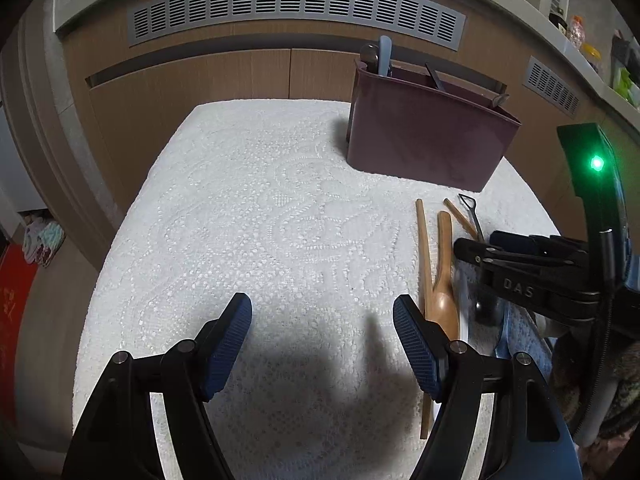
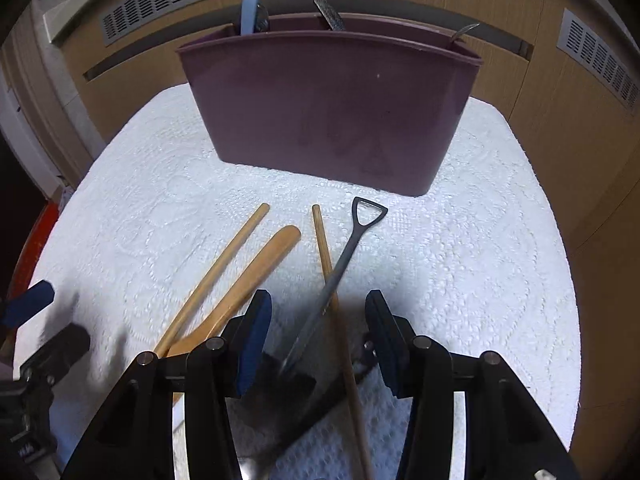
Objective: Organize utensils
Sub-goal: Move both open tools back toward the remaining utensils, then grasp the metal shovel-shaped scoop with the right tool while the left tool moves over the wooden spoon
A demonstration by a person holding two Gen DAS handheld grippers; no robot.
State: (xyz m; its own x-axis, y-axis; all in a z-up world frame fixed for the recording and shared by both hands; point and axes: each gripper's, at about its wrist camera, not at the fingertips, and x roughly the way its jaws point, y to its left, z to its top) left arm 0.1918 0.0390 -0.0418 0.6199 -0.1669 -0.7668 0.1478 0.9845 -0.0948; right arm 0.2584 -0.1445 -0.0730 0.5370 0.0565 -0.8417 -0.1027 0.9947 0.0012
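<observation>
A maroon utensil holder point(image 2: 336, 112) stands at the back of the white lace cloth point(image 2: 480, 260); it also shows in the left wrist view point(image 1: 428, 136). It holds a blue handle point(image 2: 249, 10) and metal utensils point(image 2: 330, 14). Loose on the cloth lie a wooden spoon point(image 2: 248, 284), two wooden chopsticks point(image 2: 218, 270) point(image 2: 326, 256) and a dark shovel-shaped spoon point(image 2: 340, 264). My right gripper point(image 2: 318, 340) is open, its jaws on either side of the shovel spoon and one chopstick. My left gripper point(image 1: 322, 340) is open and empty over bare cloth, left of the wooden spoon point(image 1: 442, 280).
Wooden cabinet fronts with grey vent grilles point(image 1: 296, 4) stand behind the table. A shelf with jars point(image 1: 576, 30) is at the far right. A red object point(image 1: 10, 320) sits low beside the table's left edge.
</observation>
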